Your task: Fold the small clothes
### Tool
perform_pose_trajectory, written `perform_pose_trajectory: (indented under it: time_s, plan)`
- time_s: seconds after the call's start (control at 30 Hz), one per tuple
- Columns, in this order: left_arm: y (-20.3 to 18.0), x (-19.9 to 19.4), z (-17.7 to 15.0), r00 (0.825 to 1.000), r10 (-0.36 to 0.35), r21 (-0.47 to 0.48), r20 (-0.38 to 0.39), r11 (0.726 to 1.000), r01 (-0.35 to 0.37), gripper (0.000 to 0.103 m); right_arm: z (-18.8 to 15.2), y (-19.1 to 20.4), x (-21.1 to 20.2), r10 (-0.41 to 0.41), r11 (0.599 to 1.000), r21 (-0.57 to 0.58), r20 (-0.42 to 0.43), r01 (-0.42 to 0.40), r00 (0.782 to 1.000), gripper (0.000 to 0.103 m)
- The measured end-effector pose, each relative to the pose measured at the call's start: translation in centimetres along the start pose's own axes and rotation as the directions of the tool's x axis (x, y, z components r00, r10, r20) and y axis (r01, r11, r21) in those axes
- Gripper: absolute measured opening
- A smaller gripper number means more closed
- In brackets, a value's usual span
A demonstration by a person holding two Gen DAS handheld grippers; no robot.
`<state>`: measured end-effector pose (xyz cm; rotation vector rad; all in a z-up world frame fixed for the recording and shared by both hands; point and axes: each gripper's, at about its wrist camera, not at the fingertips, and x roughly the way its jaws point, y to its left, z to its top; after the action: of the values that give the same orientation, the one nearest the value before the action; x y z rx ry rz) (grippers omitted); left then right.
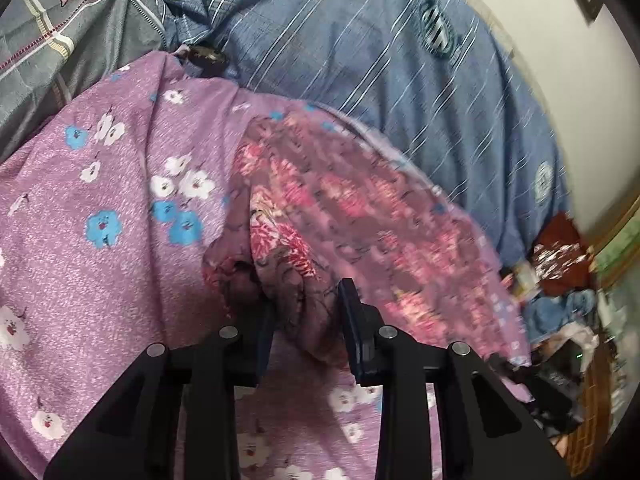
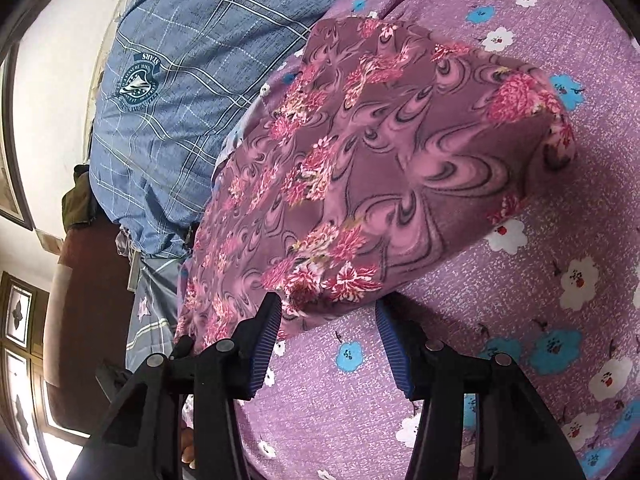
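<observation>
1. Mauve fabric printed with pink-red flowers and dark swirls, the small garment (image 2: 384, 152), lies spread on a lilac bedsheet (image 2: 520, 320) patterned with white and blue blossoms.
2. Left wrist view: the garment (image 1: 344, 200) rises in a bunched fold towards the left gripper (image 1: 306, 312); much of this view is motion-blurred.
3. Left gripper: the jaws stand partly apart, with a gathered fold of the garment lying between them. The right finger (image 1: 354, 320) shows clearly beside the cloth; the left finger is partly hidden behind the fold, so whether the jaws actually pinch the cloth cannot be told.
4. Right wrist view: the right gripper (image 2: 326, 320) hovers at the near edge of the garment. Its jaws are wide apart; the ribbed blue pads (image 2: 266, 336) hold nothing, and the left pad lies just beside the garment's hem.
5. The garment's far right corner appears turned under, forming a rounded edge on the bedsheet (image 1: 80, 272).
6. A blue quilt (image 2: 172, 92) with pale check lines and a round crest lies beyond the garment, touching the bedsheet's far border; in the left wrist view the same quilt (image 1: 380, 60) fills the upper field.
7. A grey pillow (image 1: 68, 28) bearing a pink star sits at upper left in the left wrist view.
8. A pale wall (image 1: 540, 40) bounds the bed; mixed clutter (image 1: 560, 264) lies at the right edge, too blurred to identify.
</observation>
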<state>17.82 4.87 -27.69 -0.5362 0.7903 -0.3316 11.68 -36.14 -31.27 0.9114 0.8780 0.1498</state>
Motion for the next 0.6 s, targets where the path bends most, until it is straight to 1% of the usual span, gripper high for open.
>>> perform_pose_trajectory:
  time_s: [0.03,0.1,0.13,0.17,0.27,0.3,0.33,0.37,0.43,0.47,0.53,0.6]
  plan:
    - [-0.1,-0.2,0.1,1.0,0.001,0.004,0.018,1.0,-0.002,0.029,0.0,-0.1,-0.1,-0.001,1.0,0.0,0.003,0.001,1.0,0.052]
    - [-0.1,-0.3,0.1,0.999,0.02,-0.007,0.037,1.0,-0.02,0.042,0.0,0.0,-0.2,-0.001,1.0,0.003,0.006,0.001,1.0,0.052]
    - [0.0,-0.2,0.1,0.999,0.023,-0.021,0.03,1.0,-0.022,0.059,0.0,0.0,-0.2,0.0,1.0,0.005,0.008,0.0,1.0,0.052]
    - [0.1,0.0,0.1,0.999,0.026,-0.022,0.034,0.999,-0.025,0.065,-0.1,-0.1,-0.3,0.001,1.0,0.009,0.01,-0.001,1.0,0.052]
    - [0.0,0.7,0.0,0.999,0.029,-0.024,0.017,0.999,-0.028,0.064,-0.1,-0.2,-0.5,-0.001,1.0,0.015,0.016,0.001,1.0,0.052]
    - [-0.2,1.2,0.0,1.0,0.031,-0.015,0.001,0.999,-0.031,0.064,-0.1,-0.3,-0.6,-0.001,1.0,0.016,0.017,0.0,1.0,0.052]
    - [-0.2,1.4,-0.1,0.999,0.033,-0.013,-0.004,0.999,-0.033,0.053,-0.1,-0.4,-0.7,0.001,1.0,0.018,0.02,-0.002,1.0,0.052]
    - [-0.2,1.5,-0.1,1.0,0.028,-0.013,-0.004,1.0,-0.028,0.039,-0.1,-0.5,-0.7,0.003,1.0,0.02,0.023,-0.003,1.0,0.052]
    - [-0.3,1.7,-0.1,1.0,0.016,-0.019,-0.005,1.0,-0.016,0.024,0.0,-0.7,-1.0,0.007,1.0,0.03,0.035,-0.008,0.999,0.052]
    - [-0.2,1.8,-0.1,1.0,0.013,-0.028,-0.007,1.0,-0.013,0.022,0.1,-0.8,-1.2,0.008,0.999,0.037,0.041,-0.01,0.999,0.052]
    - [0.1,1.8,0.1,1.0,-0.002,-0.053,-0.004,0.999,0.002,0.021,0.4,-1.6,-1.7,0.019,0.997,0.069,0.061,-0.023,0.998,0.052]
    - [0.1,1.9,0.1,1.0,0.0,-0.063,-0.004,0.998,-0.001,0.021,0.7,-2.6,-2.1,0.037,0.991,0.122,0.086,-0.047,0.996,0.052]
